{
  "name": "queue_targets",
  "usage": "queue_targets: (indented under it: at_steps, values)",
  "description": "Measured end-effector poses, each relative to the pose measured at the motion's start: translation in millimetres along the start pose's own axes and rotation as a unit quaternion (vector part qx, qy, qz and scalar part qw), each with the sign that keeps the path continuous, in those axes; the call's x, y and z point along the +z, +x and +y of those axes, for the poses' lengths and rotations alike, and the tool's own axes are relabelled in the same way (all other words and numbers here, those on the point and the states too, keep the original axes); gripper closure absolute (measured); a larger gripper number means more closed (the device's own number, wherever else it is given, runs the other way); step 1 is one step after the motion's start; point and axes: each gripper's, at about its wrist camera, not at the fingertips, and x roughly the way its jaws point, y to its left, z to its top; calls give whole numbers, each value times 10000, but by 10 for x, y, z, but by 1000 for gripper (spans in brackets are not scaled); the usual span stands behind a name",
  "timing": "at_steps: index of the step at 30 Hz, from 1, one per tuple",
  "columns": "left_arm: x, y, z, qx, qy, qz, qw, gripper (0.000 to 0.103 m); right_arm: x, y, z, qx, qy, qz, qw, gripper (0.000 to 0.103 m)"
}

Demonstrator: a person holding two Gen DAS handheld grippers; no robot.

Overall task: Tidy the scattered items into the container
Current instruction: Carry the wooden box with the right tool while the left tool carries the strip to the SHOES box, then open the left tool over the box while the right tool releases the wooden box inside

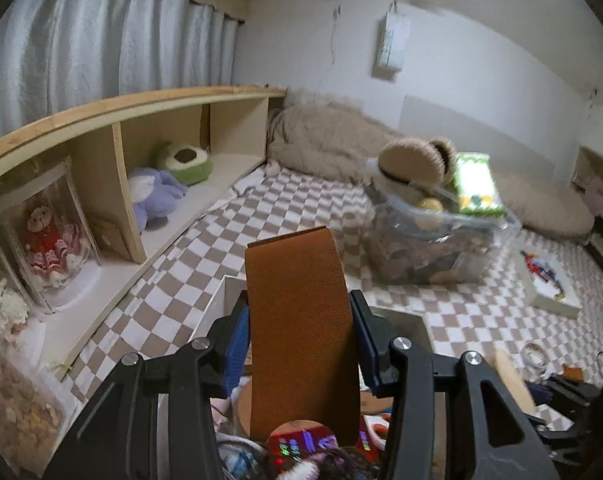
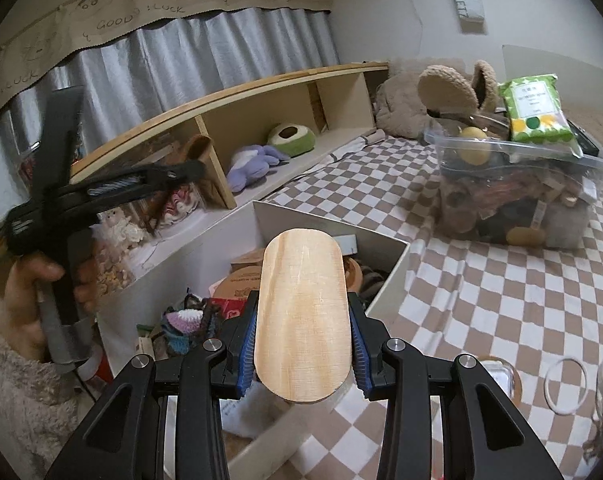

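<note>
Checkered brown-and-white bedspread [image 2: 481, 280] carries everything. Open white cardboard box [image 2: 385, 284] sits near its shelf-side edge, already cluttered (yarn, cork discs, packets). Clear plastic bin [image 2: 521, 184] stands well apart, toward the far edge, heaped full with a green tissue pack [image 2: 537, 108] on top. Left tongs [image 1: 301, 340] pinching an upright brown suede-like strip [image 1: 297, 312] above the box. Right tongs [image 2: 303, 340] pressed tight on a pale oval wooden board [image 2: 303, 312], also over the box. White rings [image 2: 565, 384] lie loose near the bedspread's near right corner.
</note>
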Motion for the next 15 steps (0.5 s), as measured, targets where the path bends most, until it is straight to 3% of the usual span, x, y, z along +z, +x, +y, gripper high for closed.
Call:
queue_targets:
  at_steps: [8, 11, 15]
  values:
    - [-32, 589, 75, 616, 552, 812, 9933, 57, 67, 170, 73, 94, -98, 153, 9998, 63]
    - [-100, 750, 75, 793, 854, 1088, 9872, 57, 91, 226, 112, 120, -167, 227, 9995, 63]
    - [-187, 903, 60, 1324, 1409, 1189, 9739, 56, 139, 306, 168, 151, -284, 308, 9990, 63]
